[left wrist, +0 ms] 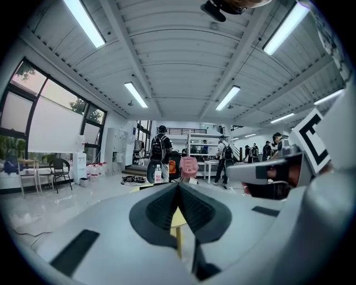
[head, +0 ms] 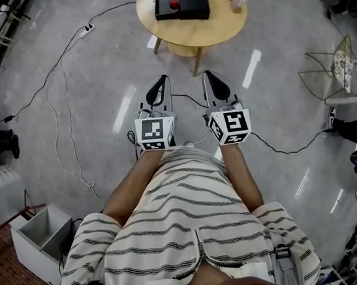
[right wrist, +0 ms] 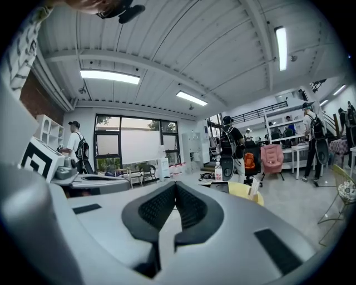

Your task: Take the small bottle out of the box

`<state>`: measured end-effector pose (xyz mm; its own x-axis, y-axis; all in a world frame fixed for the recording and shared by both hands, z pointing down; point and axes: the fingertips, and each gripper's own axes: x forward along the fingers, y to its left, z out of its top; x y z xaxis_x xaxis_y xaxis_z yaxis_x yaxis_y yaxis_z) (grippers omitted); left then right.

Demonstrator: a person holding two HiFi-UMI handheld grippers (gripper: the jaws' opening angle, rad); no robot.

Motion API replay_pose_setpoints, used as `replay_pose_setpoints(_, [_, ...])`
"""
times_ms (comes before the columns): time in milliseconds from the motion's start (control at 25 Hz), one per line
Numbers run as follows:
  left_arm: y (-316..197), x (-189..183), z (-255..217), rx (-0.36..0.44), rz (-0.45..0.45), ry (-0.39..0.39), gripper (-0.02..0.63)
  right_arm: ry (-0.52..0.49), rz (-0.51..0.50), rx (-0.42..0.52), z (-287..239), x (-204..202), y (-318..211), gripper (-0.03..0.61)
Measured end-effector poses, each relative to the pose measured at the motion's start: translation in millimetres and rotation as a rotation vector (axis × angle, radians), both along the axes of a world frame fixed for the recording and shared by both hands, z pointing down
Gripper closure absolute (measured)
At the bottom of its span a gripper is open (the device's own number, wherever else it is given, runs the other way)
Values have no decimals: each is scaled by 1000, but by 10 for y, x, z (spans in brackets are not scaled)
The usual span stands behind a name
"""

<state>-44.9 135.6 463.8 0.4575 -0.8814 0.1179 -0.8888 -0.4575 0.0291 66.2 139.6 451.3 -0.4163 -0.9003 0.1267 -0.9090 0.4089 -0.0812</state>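
No word, brand or number can be read anywhere; the cubes on the left gripper (head: 164, 80) and right gripper (head: 207, 75) bear only black-and-white square marker patterns.

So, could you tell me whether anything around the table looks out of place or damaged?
Nothing looks spilled or damaged. The black box lies open and flat on the round table, with a red item inside. The only untidy thing is the loose cables trailing across the floor beside the table.
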Motion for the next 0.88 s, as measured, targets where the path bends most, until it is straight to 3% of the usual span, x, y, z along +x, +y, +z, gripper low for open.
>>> replay_pose_setpoints(880, [-2092, -118, -221, 4, 134, 19, 592, 29, 121, -2, -286, -171, -1970, 568])
